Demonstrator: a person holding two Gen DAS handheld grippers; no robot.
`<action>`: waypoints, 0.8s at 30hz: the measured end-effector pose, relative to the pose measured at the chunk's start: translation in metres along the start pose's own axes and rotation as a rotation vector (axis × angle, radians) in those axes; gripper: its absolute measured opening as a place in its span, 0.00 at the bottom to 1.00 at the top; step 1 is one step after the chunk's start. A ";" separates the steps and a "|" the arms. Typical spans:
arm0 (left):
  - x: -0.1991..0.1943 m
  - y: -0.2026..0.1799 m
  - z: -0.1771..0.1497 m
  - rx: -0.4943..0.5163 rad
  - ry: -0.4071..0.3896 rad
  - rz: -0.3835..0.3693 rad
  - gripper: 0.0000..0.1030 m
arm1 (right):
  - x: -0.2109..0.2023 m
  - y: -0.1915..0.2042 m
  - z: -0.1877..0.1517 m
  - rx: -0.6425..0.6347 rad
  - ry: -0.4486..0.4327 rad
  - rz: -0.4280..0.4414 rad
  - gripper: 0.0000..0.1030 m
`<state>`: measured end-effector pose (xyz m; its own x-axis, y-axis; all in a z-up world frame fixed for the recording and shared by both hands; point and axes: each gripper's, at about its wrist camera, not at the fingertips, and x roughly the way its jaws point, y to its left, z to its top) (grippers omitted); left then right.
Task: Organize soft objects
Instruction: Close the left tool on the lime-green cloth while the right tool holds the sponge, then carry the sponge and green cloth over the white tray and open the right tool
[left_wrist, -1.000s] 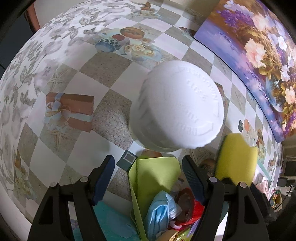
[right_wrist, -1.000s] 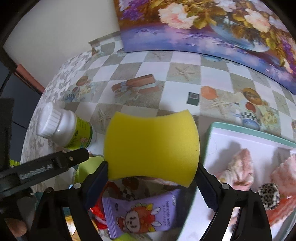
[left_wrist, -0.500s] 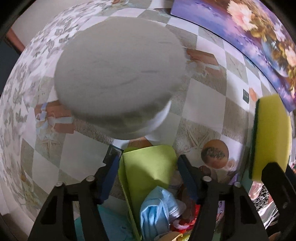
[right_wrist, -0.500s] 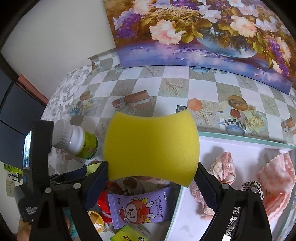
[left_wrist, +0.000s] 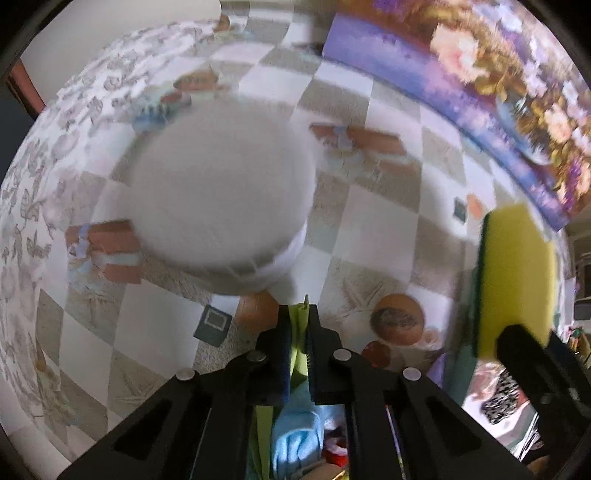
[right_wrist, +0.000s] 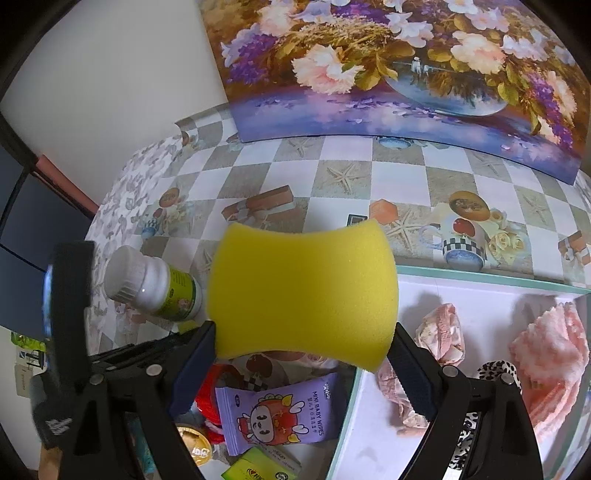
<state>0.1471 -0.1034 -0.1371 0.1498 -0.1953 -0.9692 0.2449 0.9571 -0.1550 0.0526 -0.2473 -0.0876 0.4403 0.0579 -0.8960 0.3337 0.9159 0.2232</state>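
Left gripper (left_wrist: 298, 325) seemingly pinched closed — right gripper (right_wrist: 301, 345) clamped, spread wide.

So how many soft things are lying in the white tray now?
3, perhaps more hidden: pink rag behind the right finger, fluffy pink cloth at right, leopard scrunchie between them. The sponge is not there yet.

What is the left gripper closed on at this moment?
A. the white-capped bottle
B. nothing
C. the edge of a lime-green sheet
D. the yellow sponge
C: the left gripper pinches the thin lime-green sheet, while the bottle stands apart and the right gripper holds the sponge.
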 end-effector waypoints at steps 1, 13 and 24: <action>-0.006 -0.001 0.000 0.000 -0.017 -0.005 0.06 | -0.002 0.000 0.000 0.000 -0.003 0.001 0.88; -0.105 0.015 0.011 -0.005 -0.251 -0.089 0.06 | -0.047 -0.004 0.009 0.018 -0.099 0.009 0.88; -0.186 0.006 -0.001 0.026 -0.448 -0.156 0.06 | -0.101 -0.033 0.004 0.081 -0.204 -0.044 0.88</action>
<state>0.1194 -0.0611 0.0417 0.5062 -0.4152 -0.7558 0.3204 0.9043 -0.2822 0.0005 -0.2846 -0.0033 0.5810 -0.0706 -0.8109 0.4184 0.8805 0.2231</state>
